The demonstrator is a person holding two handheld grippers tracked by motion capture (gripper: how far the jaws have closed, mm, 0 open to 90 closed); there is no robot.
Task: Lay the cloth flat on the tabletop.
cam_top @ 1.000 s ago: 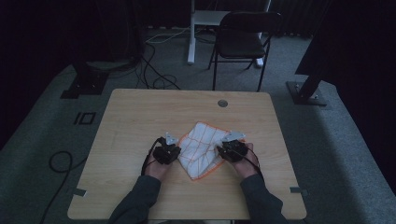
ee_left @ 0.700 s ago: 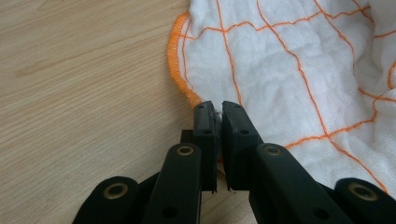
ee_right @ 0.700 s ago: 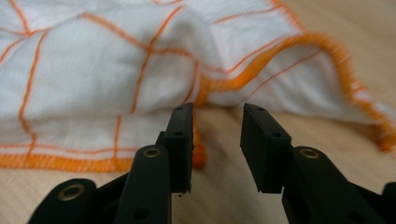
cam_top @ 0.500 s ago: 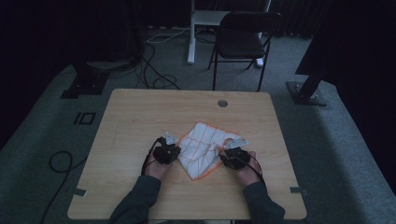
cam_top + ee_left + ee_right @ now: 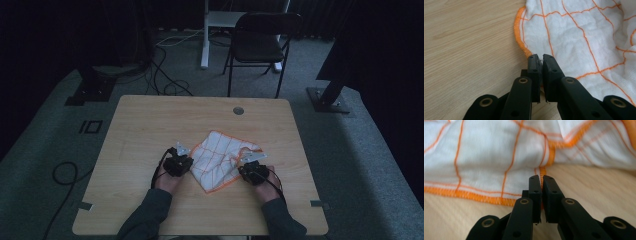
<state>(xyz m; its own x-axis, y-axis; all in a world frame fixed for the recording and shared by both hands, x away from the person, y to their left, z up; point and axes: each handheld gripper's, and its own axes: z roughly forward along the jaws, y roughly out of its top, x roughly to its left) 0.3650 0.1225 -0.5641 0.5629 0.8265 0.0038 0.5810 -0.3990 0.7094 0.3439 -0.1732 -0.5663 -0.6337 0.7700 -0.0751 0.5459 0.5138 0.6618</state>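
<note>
Tongs, left (image 5: 182,152) and right (image 5: 248,161), each clamped on opposite cloth (image 5: 220,155) edges, low over table (image 5: 150,125).

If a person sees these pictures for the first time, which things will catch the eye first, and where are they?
The eye goes first to the white cloth with orange grid lines and an orange hem, lying rumpled near the middle of the wooden table. Next come the two black grippers at its sides: the left gripper is shut on the cloth's hem, and the right gripper is shut on the hem at the other side. Behind the table stands a dark folding chair.
</note>
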